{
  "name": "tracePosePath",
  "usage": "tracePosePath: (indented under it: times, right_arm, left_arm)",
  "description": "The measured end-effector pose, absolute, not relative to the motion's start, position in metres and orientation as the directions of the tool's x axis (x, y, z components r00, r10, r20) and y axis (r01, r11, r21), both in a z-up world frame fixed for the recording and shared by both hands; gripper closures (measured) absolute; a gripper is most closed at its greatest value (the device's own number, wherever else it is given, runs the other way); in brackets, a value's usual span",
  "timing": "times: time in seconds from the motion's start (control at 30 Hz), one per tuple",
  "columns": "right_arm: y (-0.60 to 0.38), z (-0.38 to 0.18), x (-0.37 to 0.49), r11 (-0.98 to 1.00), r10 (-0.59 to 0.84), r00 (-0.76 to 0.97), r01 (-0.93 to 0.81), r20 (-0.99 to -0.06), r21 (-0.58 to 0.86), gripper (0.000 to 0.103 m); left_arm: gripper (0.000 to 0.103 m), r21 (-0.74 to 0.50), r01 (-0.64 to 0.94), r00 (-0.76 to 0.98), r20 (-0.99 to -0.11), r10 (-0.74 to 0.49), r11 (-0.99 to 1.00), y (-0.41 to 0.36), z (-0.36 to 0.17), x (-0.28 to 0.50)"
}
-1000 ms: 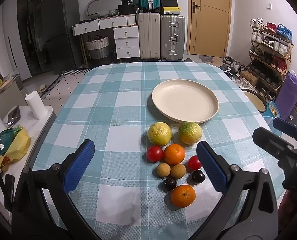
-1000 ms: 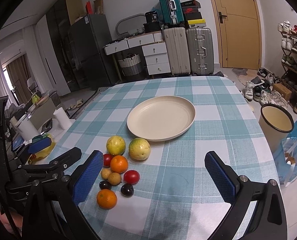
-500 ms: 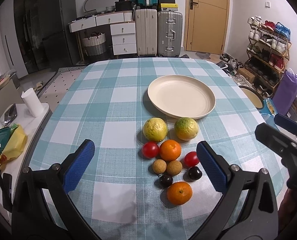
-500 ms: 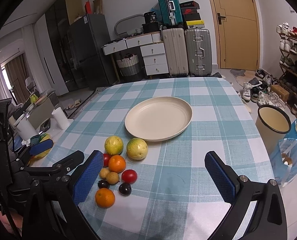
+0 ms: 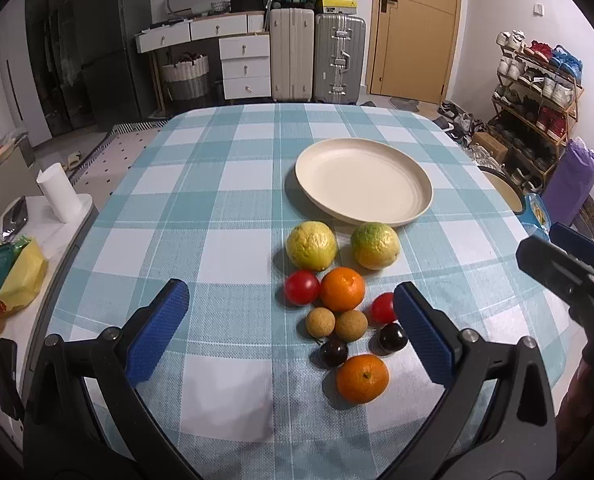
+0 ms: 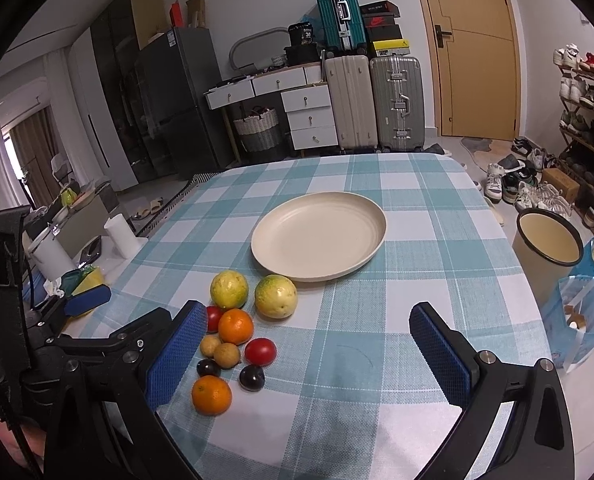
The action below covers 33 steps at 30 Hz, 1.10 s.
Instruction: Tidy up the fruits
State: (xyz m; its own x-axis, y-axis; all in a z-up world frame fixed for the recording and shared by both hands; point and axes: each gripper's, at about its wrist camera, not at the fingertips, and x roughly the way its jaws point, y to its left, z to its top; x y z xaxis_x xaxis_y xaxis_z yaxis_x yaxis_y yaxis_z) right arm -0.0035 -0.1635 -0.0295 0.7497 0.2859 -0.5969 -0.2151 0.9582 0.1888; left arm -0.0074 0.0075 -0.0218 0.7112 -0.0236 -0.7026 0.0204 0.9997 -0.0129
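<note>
An empty cream plate (image 5: 363, 180) (image 6: 319, 236) sits on the checked tablecloth. In front of it lie two yellow-green guavas (image 5: 312, 245) (image 5: 375, 245), two oranges (image 5: 343, 289) (image 5: 362, 378), two red tomatoes (image 5: 302, 287) (image 5: 383, 307), two tan longans (image 5: 320, 321) and two dark plums (image 5: 333, 353). The cluster also shows in the right wrist view (image 6: 235, 326). My left gripper (image 5: 289, 332) is open and empty, above the table just before the fruit. My right gripper (image 6: 307, 354) is open and empty, to the right of the fruit.
The table's right edge drops to a cream bin (image 6: 547, 246) and a blue bag (image 6: 585, 312). A side table with paper rolls (image 5: 59, 192) and a yellow bag (image 5: 19, 276) stands to the left. Suitcases (image 5: 317, 60) and drawers stand behind.
Both grippers have drifted slightly closer to the fruit cluster, which sits a little lower and nearer in the views. Nothing was taken hold of; both stay open.
</note>
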Motion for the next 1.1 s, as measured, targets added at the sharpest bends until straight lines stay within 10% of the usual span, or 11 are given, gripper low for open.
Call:
tracePosePath:
  times: [0.67, 1.1]
  right_arm:
    - [-0.171, -0.047, 0.003, 0.958, 0.285, 0.73, -0.195, -0.621, 0.21, 0.0]
    - [-0.172, -0.058, 0.007, 0.957, 0.286, 0.716, -0.184, -0.637, 0.222, 0.0]
  left_arm:
    - [0.003, -0.125, 0.157, 0.554, -0.81, -0.193, 0.98, 0.004, -0.081, -0.018]
    - [0.057, -0.173, 0.266, 0.476, -0.832, -0.285, 0.948, -0.017, -0.098, -0.017]
